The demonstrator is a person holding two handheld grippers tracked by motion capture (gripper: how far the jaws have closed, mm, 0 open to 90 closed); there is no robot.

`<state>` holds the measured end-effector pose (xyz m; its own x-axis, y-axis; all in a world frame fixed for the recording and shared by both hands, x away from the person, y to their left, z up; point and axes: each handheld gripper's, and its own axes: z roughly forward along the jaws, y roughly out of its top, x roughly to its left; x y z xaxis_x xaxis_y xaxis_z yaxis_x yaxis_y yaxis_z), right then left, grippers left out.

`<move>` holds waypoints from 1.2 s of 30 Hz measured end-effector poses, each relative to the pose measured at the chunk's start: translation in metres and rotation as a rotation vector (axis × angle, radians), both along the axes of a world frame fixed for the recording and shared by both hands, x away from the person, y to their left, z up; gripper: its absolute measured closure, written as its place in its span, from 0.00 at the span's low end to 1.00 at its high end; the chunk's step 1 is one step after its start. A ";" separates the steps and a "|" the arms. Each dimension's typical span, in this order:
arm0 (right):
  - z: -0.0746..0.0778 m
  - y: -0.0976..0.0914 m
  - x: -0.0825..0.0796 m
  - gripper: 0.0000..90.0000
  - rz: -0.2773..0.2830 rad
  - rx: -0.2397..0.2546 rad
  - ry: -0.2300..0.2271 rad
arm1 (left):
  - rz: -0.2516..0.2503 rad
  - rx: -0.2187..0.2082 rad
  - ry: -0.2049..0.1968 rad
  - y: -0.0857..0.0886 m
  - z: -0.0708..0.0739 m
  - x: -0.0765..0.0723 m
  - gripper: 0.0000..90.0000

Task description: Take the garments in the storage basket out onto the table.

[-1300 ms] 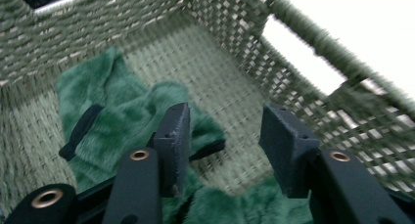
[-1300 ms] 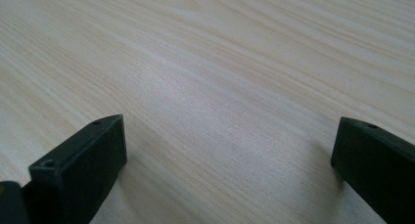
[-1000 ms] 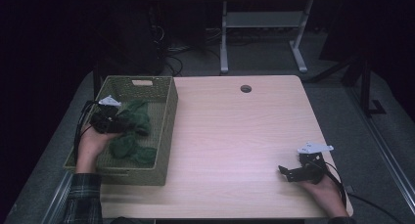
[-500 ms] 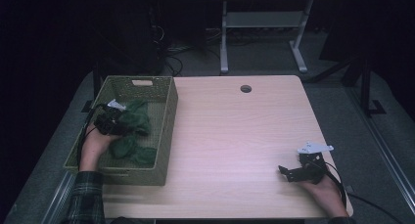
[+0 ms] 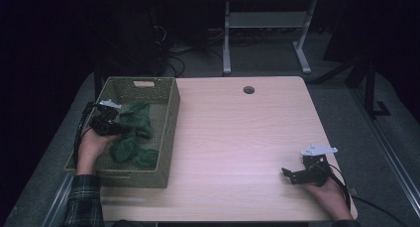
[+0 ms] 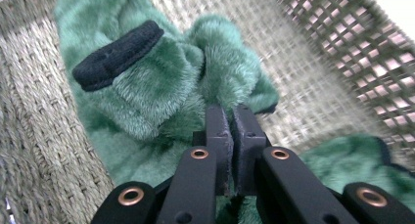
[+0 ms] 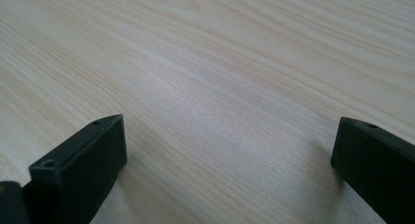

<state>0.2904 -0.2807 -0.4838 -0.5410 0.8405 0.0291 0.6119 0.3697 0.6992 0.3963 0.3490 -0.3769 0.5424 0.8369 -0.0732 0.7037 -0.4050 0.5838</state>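
While weighing progress, start at the left hand-held gripper [image 6: 234, 117], low inside the woven basket [image 5: 167, 133] at the tabletop's [image 5: 237, 138] left edge. Note jaws just closing, now drawn almost together, with what looks like a thin fold of the green fleece piece [image 6: 161, 87] caught at the tips. Judge that as a grasp made but nothing lifted yet: fleece resting on the basket floor, not clear of the rim.

Move outward from the tips. See the gripped piece spread directly ahead and to the left in the left gripper view, black cuff [image 6: 117, 55] uppermost, pile bunched against the woven side wall. Spot another green piece [image 6: 357, 165] just beside, lower right, also on the basket floor. From the high view, count several green pieces heaped together [image 5: 133, 138] in the basket's middle and near half, touching one another, exact number hard to tell.

Farther out, find bare wood across the middle of the tabletop, with no fleece laid out on it. Near the front right corner, see the right hand-held gripper [image 5: 289, 173] resting low over the wood, jaws spread wide and holding nothing, well apart from the basket.

Reckon the work as early: first pick secured, lifting out and placing yet to do, remaining pieces untouched.
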 end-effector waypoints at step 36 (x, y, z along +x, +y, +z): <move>0.000 0.000 0.000 0.00 -0.001 0.000 0.000 | -0.095 -0.236 -0.204 -0.025 0.132 -0.024 0.97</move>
